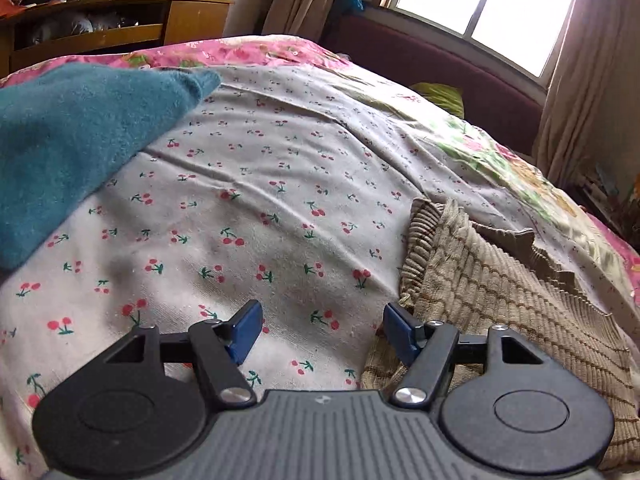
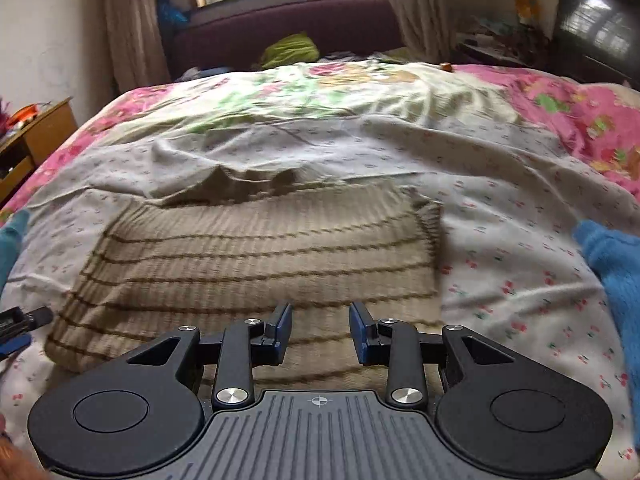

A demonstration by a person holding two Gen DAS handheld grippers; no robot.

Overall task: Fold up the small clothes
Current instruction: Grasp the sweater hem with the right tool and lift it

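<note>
A beige knit sweater [image 2: 248, 256] with thin brown stripes lies flat as a folded rectangle on the cherry-print sheet [image 2: 500, 240]. My right gripper [image 2: 320, 330] hovers over its near edge, jaws partly apart, with nothing between the blue pads. In the left wrist view the same sweater [image 1: 500, 300] lies to the right. My left gripper [image 1: 322, 332] stands open over bare sheet [image 1: 260, 208], its right fingertip [image 1: 400, 332] at the sweater's left edge. The tip of the left gripper [image 2: 20, 324] shows at the right wrist view's left border.
A teal garment [image 1: 60, 140] lies on the left of the bed, a bright blue fleece piece [image 2: 616, 272] on the right. A pink floral quilt [image 2: 580, 108] covers the far bed. A dark red headboard [image 2: 288, 28], a window and a wooden cabinet [image 1: 120, 28] stand beyond.
</note>
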